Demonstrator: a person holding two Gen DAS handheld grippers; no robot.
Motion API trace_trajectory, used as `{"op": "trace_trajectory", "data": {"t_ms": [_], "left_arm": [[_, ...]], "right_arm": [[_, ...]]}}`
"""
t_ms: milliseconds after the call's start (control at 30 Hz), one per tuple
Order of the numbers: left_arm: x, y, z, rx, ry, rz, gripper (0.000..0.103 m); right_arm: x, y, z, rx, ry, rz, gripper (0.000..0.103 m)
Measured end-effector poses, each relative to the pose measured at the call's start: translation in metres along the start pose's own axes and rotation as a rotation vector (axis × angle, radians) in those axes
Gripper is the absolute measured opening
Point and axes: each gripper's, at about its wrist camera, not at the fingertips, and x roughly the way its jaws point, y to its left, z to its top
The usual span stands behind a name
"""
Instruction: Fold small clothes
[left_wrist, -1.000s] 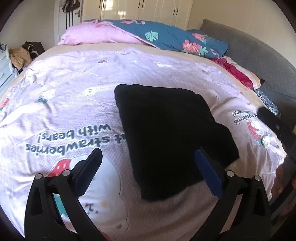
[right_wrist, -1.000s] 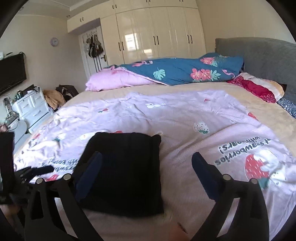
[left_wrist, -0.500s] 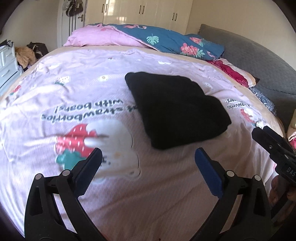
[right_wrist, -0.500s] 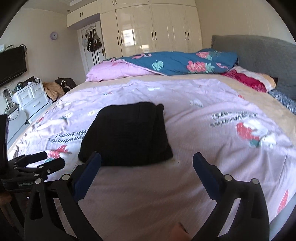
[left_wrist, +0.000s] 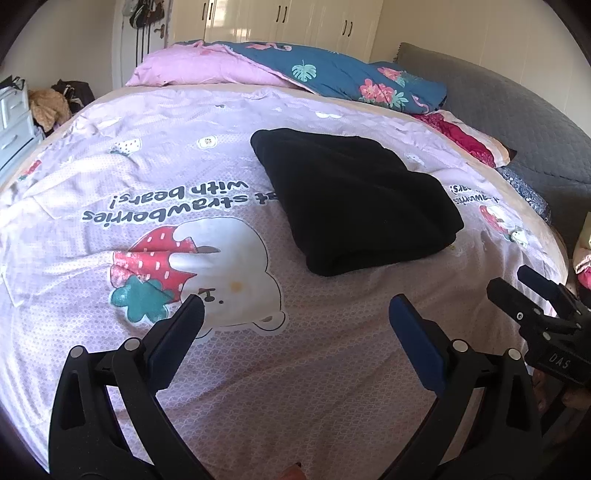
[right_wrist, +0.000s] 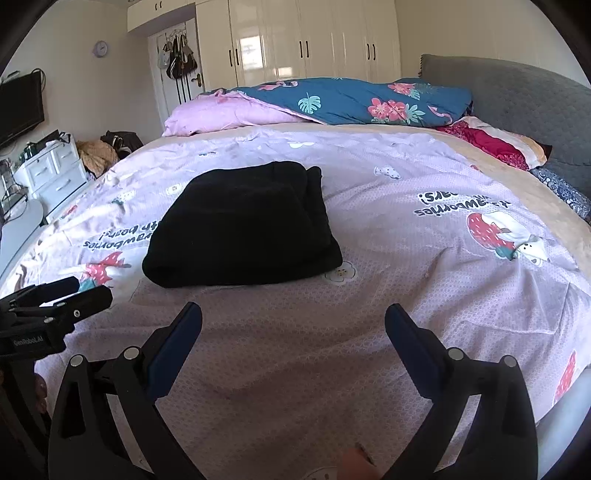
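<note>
Black garment (left_wrist: 354, 199) is lying folded into a compact stack at 12 o'clock on the bedspread (left_wrist: 258, 387). Left gripper (left_wrist: 295, 325) and right gripper (right_wrist: 293, 328) are hanging released, holding nothing. Fold appears done.

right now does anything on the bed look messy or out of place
Nothing stands out. The black garment lies folded in a compact stack on the lilac bedspread, edges roughly even. Both the left gripper and right gripper hang clear of it, jaws open and empty.

Black garment (left_wrist: 354, 199); lilac strawberry-bear sheet (left_wrist: 184, 369); apparently teal floral quilt (right_wrist: 354, 99).
</note>
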Motion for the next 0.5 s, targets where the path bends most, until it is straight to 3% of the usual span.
{"op": "trace_trajectory", "data": {"t_ms": [500], "left_arm": [[0.0015,0.0011,0.0021,-0.004,0.006,0.026,0.094]], "right_arm": [[0.0015,-0.0032,0.0000,-0.003,0.001,-0.018,0.099]]}}
